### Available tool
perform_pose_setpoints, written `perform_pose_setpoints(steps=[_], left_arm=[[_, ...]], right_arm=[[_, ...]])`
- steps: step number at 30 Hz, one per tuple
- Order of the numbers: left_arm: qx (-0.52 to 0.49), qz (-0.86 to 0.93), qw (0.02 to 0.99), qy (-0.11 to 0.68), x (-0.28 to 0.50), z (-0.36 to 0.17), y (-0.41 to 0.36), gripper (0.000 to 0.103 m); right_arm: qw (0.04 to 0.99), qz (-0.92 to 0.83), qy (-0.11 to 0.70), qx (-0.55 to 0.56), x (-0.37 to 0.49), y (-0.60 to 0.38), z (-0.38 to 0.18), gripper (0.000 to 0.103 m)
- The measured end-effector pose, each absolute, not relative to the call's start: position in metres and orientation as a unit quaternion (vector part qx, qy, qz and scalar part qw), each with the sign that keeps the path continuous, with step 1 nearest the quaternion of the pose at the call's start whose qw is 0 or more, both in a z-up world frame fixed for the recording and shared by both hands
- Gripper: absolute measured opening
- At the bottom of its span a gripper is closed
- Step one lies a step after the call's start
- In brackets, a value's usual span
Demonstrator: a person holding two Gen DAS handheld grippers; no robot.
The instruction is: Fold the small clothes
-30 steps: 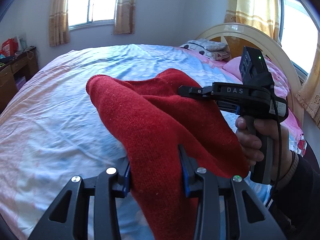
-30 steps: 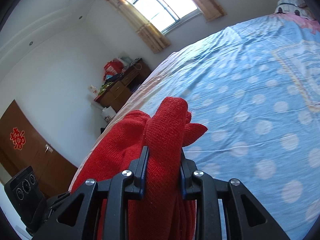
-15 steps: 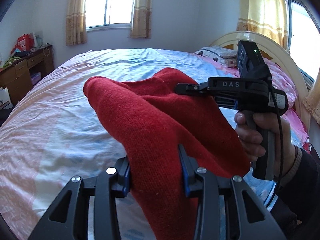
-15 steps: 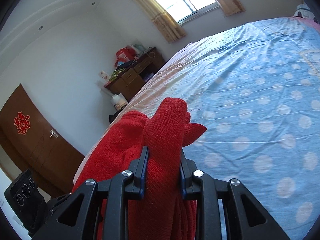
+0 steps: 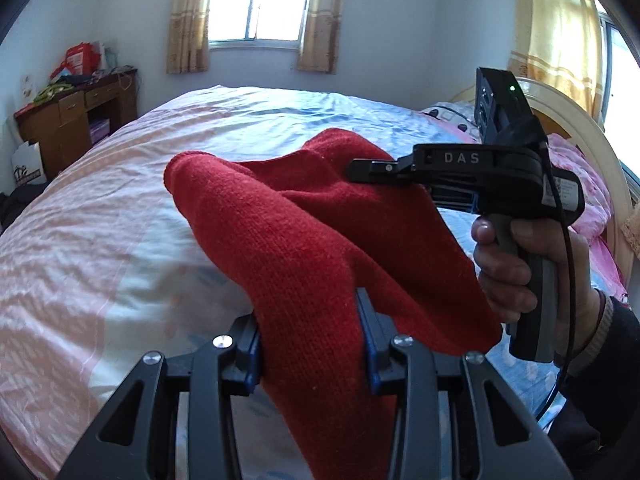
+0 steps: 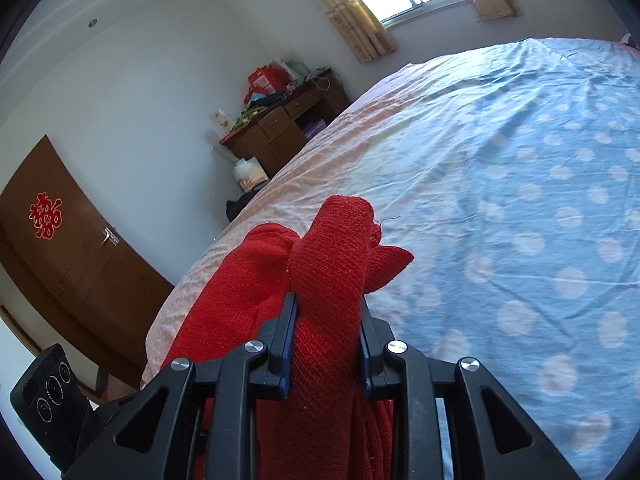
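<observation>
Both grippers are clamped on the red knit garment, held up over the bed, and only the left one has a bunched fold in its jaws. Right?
Not quite: the right gripper also pinches a bunched fold of the red knit garment, per the right wrist view. Left gripper, bed as stated.

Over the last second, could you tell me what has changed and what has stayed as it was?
Both views have swung across the room: the far window now sits mid-frame in the left view, and the desk has slid inward in the right. Unchanged: left gripper and right gripper remain clamped on the red garment, held above the bed.
</observation>
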State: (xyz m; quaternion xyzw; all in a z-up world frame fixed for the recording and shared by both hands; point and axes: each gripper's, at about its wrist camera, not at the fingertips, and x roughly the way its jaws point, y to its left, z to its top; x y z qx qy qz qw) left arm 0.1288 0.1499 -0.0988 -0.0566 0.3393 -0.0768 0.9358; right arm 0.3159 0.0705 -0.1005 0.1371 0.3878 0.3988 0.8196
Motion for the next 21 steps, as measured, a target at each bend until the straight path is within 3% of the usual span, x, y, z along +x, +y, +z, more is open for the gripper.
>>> perform_pose_setpoints(steps=[21], left_arm=[[-0.069, -0.054, 0.931, 0.354, 0.115, -0.115, 0.175, 0.04]], right_arm=[[0.802, 0.407, 0.42, 0.122, 0.323, 0.113, -0.124, 0.025]])
